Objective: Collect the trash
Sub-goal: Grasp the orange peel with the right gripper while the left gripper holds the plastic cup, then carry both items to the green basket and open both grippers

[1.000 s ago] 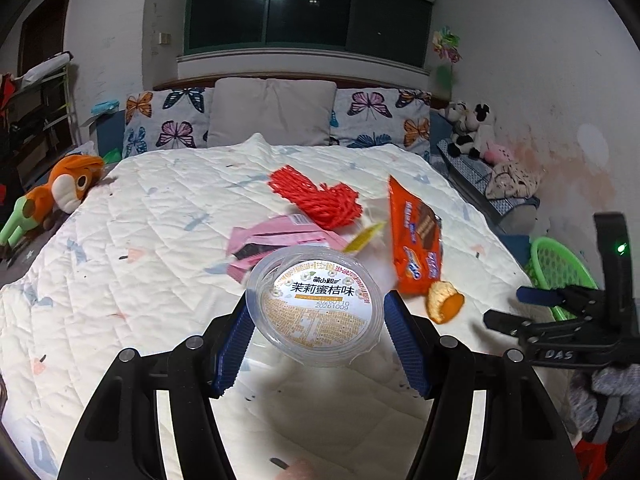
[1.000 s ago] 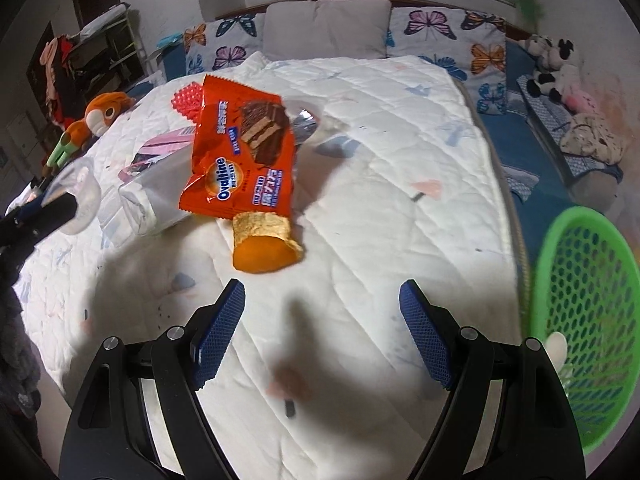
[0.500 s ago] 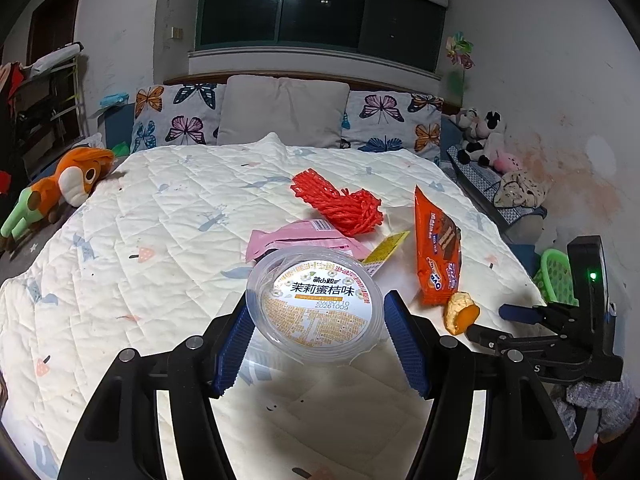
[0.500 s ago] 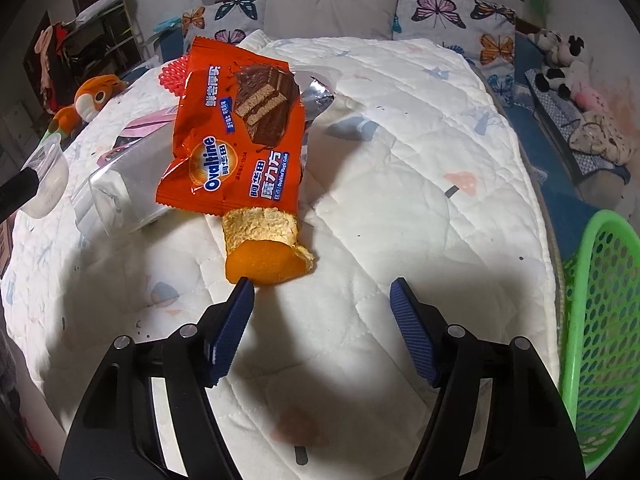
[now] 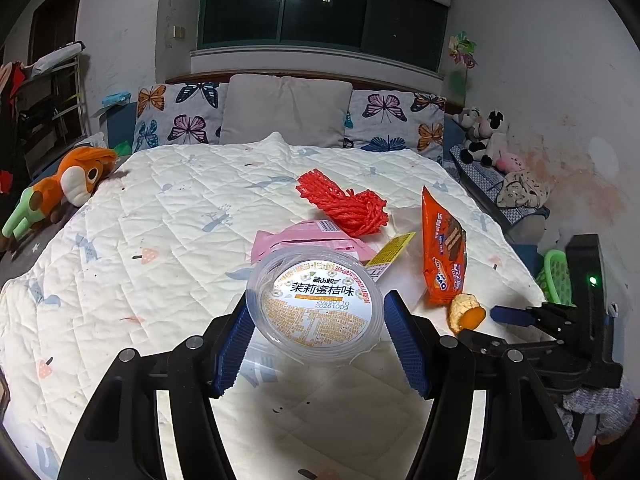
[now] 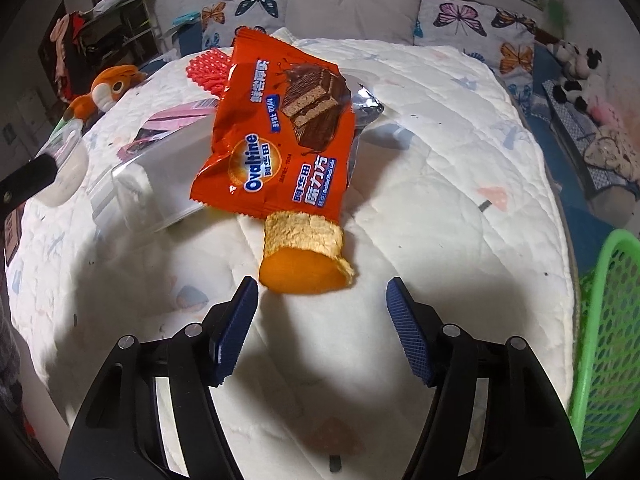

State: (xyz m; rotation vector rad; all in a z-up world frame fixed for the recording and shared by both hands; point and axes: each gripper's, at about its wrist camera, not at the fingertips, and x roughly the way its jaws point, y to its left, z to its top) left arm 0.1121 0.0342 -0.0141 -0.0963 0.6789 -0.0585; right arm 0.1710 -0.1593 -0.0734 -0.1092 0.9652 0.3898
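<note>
My left gripper is shut on a clear plastic cup with a printed lid and holds it above the bed. My right gripper is open, its blue pads either side of an orange peel piece lying on the quilt just ahead. An orange Ovaltine wrapper lies right behind the peel; both also show in the left wrist view, the wrapper and the peel. A red foam net, a pink wrapper and a clear plastic bag lie further back.
A green mesh basket stands beside the bed at the right. The white quilt covers the bed, with pillows at the head. An orange plush toy lies at the left edge, more plush toys at the right.
My right gripper has moved forward over the quilt, so the peel now sits just ahead of its open pads. My left gripper has drawn back a little with the cup still held.
</note>
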